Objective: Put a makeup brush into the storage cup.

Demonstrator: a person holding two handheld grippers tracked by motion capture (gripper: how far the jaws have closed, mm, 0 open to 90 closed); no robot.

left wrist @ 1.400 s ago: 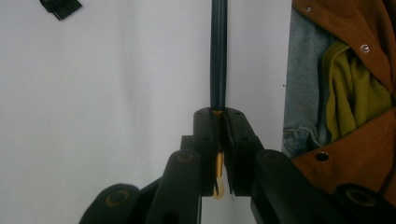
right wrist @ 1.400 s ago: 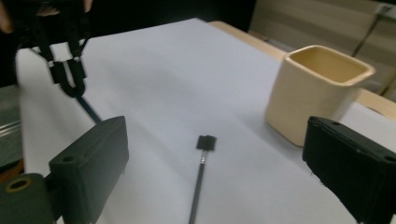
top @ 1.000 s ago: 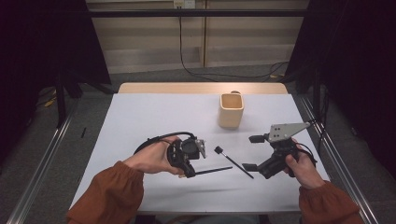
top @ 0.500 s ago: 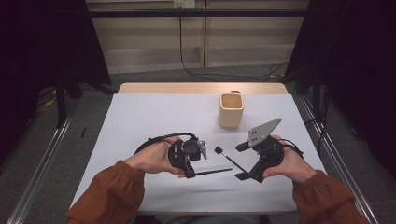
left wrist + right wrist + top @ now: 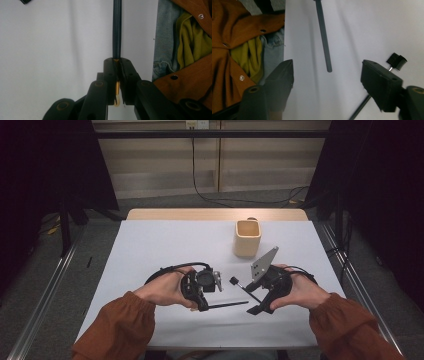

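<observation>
White table [image 5: 150, 250] roomy; left claw [image 5: 206, 306] clenches rod [image 5: 227, 305] near front edge; right claw [image 5: 254, 307] released, closing.

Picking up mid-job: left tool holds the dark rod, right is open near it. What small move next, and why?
Probably ease the right tool forward and close on the dark rod: its free end lies between the open jaws, which have just been closing, untouched, while the left tool clamps the other end.

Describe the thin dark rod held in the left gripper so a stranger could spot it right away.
On the white table, look in front of the tan cup, between the two hands. The thin dark rod sticks out level from the shut left gripper toward the right gripper. Unlike the knob-ended stick nearby, it is plain-tipped.
</observation>
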